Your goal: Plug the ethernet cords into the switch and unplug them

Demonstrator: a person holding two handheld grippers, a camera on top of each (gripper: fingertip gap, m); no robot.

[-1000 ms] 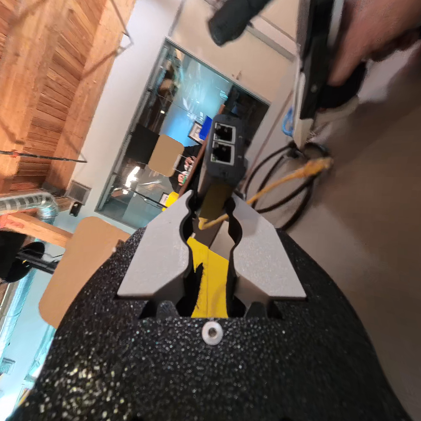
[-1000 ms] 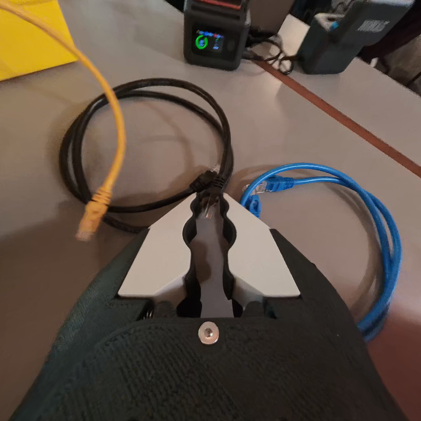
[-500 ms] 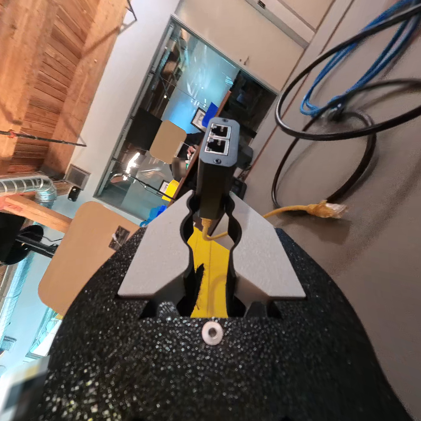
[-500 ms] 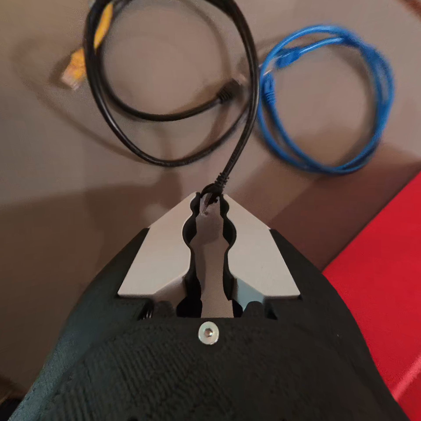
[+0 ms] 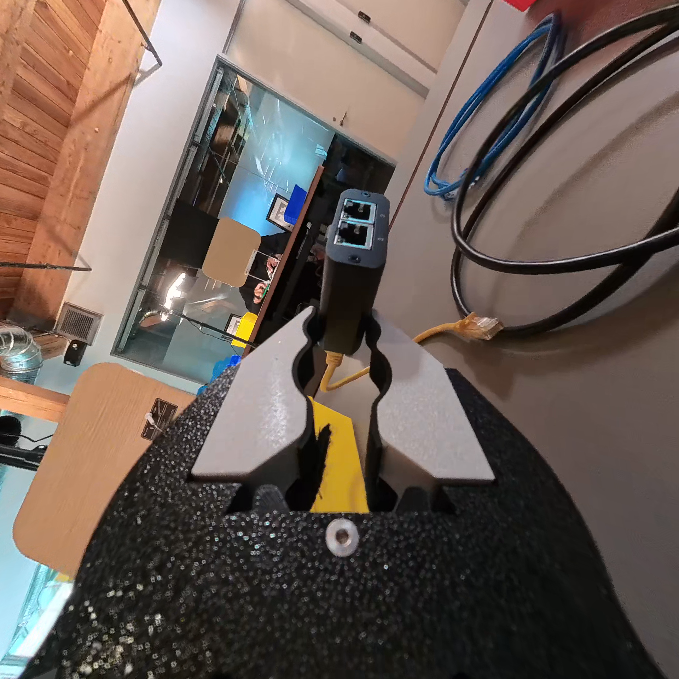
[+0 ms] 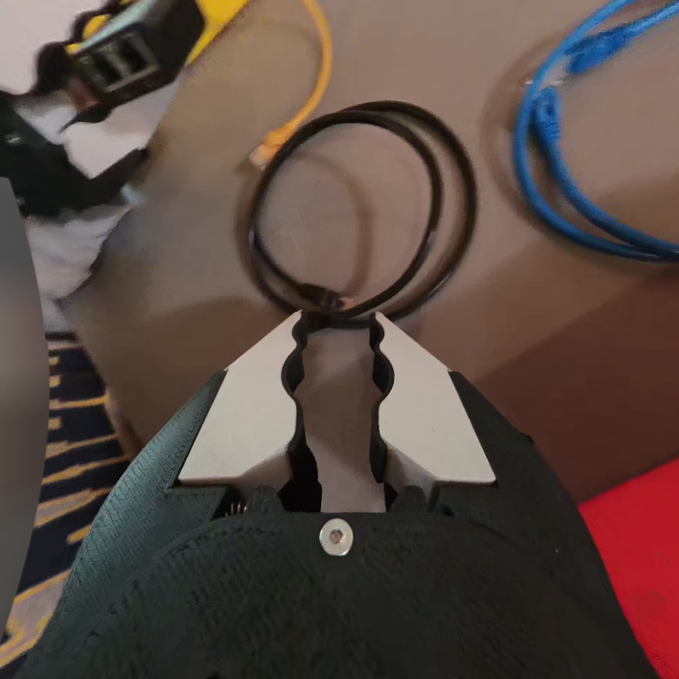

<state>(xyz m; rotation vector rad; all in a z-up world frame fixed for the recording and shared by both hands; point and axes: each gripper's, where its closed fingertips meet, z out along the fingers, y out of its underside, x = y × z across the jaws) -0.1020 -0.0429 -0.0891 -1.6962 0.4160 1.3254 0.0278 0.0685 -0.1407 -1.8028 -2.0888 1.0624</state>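
switch [image 5: 352, 279] | left jaws clamp it | right jaws parted by black cord [image 6: 367, 205]

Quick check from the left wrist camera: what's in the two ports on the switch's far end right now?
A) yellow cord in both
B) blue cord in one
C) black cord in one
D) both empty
D: both ports on the far face of the switch show open sockets; the yellow cord enters its near end, inside the left gripper.
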